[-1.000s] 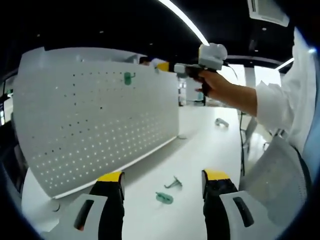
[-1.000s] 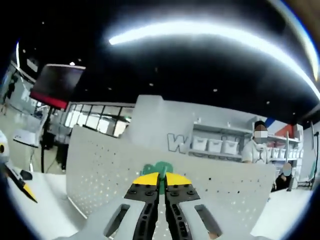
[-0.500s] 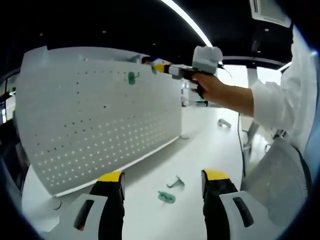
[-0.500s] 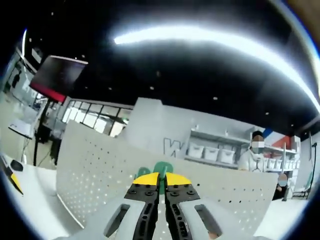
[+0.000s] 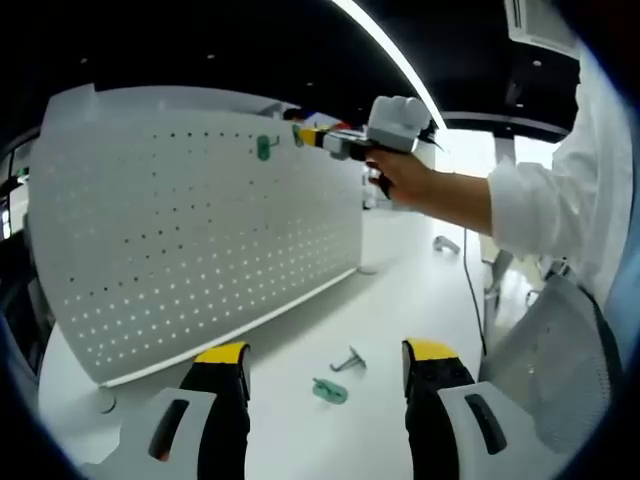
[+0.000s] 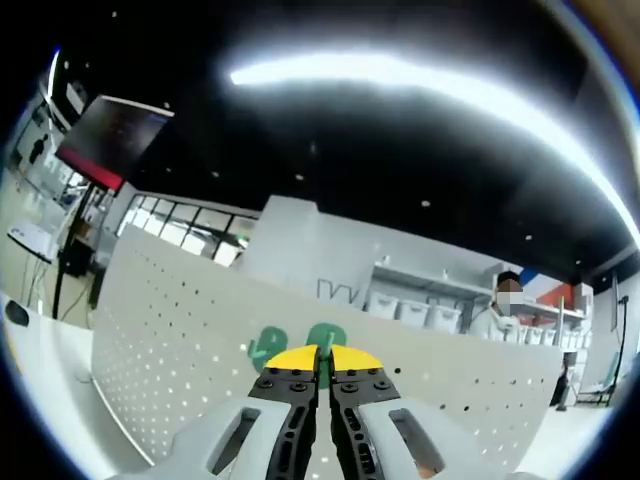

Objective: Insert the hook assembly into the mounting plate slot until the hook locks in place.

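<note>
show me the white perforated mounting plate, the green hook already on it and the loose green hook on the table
white perforated mounting plate (image 5: 180, 240), left gripper view, bare middle of its face
green hook on the plate (image 5: 263, 148), left gripper view, its body
loose green hook on the table (image 5: 329, 391), left gripper view, its flat base

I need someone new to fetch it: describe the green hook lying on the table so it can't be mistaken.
Start at the big white perforated panel standing on the white table. On the tabletop in front of it, just beyond the left gripper, lie two small parts side by side. The green hook is the nearer, flat, teal one; its neighbour, the grey metal hook, is bare and thin.
</note>
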{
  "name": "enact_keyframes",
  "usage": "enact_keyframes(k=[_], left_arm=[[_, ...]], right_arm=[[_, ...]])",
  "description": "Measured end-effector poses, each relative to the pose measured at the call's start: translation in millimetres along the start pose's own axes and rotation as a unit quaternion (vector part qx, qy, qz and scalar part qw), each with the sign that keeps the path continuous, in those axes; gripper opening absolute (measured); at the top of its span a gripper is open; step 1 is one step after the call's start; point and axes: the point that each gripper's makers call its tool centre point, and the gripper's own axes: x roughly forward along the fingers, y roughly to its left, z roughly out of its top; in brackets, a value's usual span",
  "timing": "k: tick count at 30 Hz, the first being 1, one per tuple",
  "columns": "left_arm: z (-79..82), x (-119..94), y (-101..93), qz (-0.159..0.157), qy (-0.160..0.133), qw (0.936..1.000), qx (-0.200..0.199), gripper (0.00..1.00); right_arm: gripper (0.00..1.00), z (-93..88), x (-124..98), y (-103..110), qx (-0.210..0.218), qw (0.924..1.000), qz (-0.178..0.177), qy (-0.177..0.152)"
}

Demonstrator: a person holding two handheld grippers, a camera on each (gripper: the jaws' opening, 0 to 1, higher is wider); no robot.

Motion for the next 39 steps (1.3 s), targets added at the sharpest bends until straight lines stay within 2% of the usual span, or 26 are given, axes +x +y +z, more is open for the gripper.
enact_keyframes(k=[18, 39], left_arm=[[-3.0, 2, 1.6, -0.001, 0.004, 1.0000, -0.006, 0.63], [-5.7, 2, 1.0, 0.000, 0.008, 0.9999, -0.009, 0.62]], right_arm=[[0.00, -14.7, 14, -7, 0.017, 0.9997, -0.018, 0.002], [0.00, -16.1, 13, -4, 0.014, 0.9997, -0.018, 0.007]])
